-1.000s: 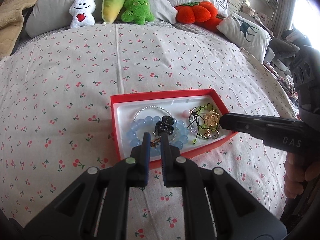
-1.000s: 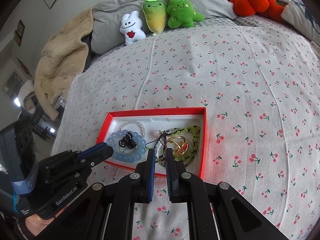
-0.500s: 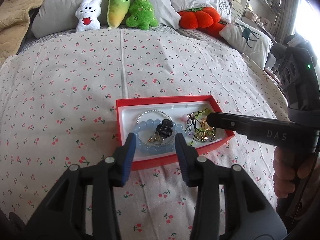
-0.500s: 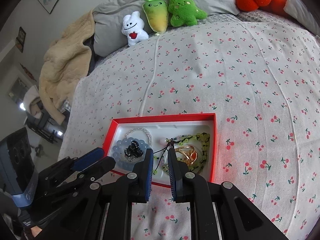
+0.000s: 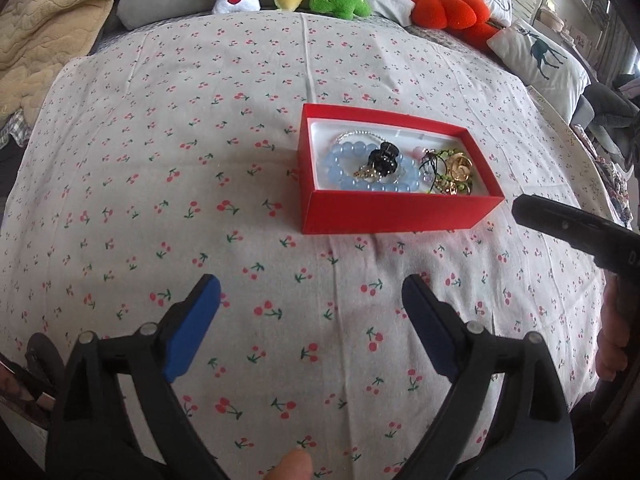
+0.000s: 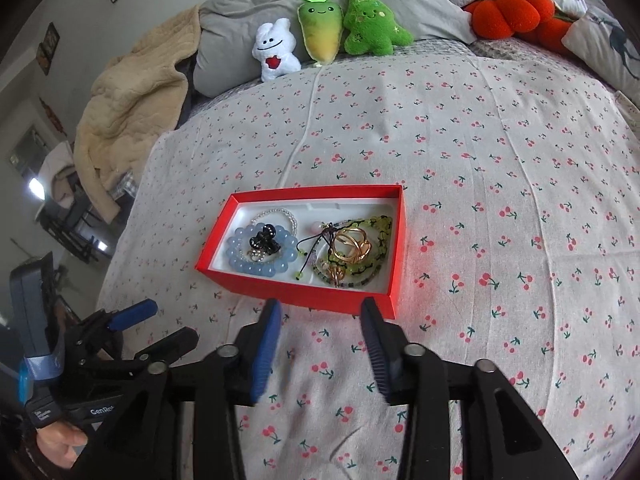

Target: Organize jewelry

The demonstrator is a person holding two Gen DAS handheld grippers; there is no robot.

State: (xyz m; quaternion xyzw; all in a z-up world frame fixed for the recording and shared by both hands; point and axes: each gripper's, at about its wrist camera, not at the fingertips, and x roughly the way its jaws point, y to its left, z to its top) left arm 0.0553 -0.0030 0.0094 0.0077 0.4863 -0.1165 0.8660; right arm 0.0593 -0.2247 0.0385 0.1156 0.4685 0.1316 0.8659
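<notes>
A red box (image 5: 392, 210) (image 6: 296, 292) with a white lining sits on the cherry-print bedspread. It holds a blue bead bracelet (image 5: 340, 168) (image 6: 240, 254), a black hair claw (image 5: 384, 156) (image 6: 264, 240), a silver bead chain (image 6: 276, 213), a green bead string (image 6: 372, 240) and gold rings (image 5: 460, 166) (image 6: 352, 246). My left gripper (image 5: 312, 292) is open and empty, well short of the box. My right gripper (image 6: 322, 312) is open and empty, just in front of the box's near wall.
Plush toys (image 6: 324, 36) and an orange pumpkin cushion (image 6: 512, 12) line the grey pillows at the head of the bed. A beige blanket (image 6: 132, 108) hangs at the left. A deer-print pillow (image 5: 540, 54) lies at the right.
Both grippers have opened wide and pulled back from the box toward the near side. The jewelry stays in the box.
</notes>
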